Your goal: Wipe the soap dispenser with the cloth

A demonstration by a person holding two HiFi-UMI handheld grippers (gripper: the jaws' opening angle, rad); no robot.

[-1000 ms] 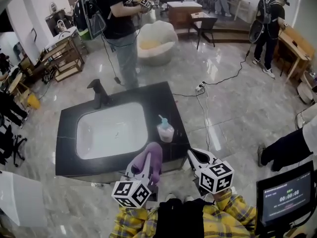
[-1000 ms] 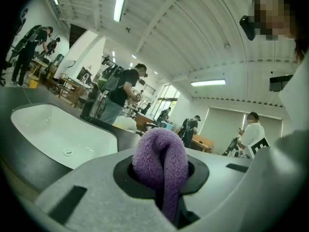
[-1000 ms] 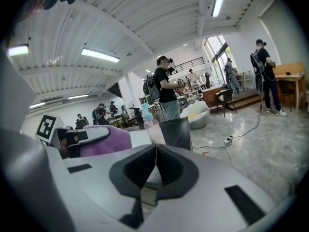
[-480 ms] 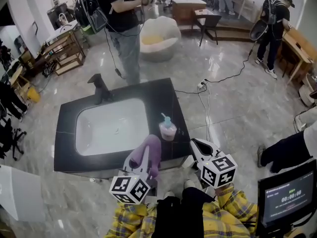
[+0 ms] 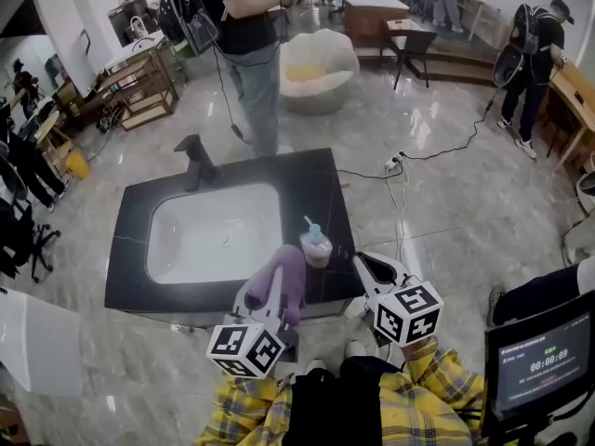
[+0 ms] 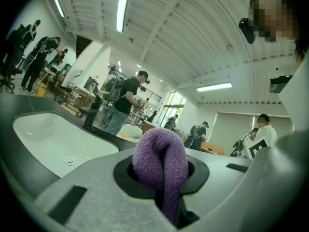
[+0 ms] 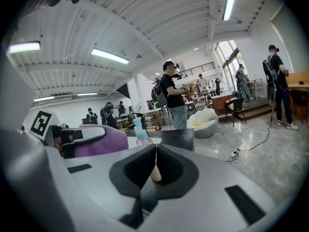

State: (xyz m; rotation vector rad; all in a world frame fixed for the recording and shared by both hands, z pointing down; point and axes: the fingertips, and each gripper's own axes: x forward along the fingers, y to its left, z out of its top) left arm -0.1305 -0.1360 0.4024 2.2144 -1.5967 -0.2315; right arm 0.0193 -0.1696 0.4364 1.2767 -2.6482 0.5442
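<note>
The soap dispenser (image 5: 314, 244), a pink bottle with a blue pump, stands near the front right corner of the black counter (image 5: 311, 179). My left gripper (image 5: 279, 282) is shut on a purple cloth (image 5: 287, 280), which hangs over the counter's front edge just left of the dispenser and apart from it. In the left gripper view the cloth (image 6: 161, 161) bulges up between the jaws of that gripper (image 6: 164, 180). My right gripper (image 5: 364, 266) is shut with nothing in it, right of the dispenser. In the right gripper view, its closed jaws (image 7: 155, 150) point at the dispenser (image 7: 139, 131), with the cloth (image 7: 99, 144) to the left.
A white sink basin (image 5: 218, 230) fills the counter's left half, with a black faucet (image 5: 193, 162) behind it. A person (image 5: 246, 45) stands beyond the counter. A power strip and cable (image 5: 395, 165) lie on the floor to the right. A monitor (image 5: 539, 360) stands at lower right.
Both grippers have edged forward and up toward the counter's front edge. The cloth stays clamped in the left gripper, and the right gripper stays shut.
</note>
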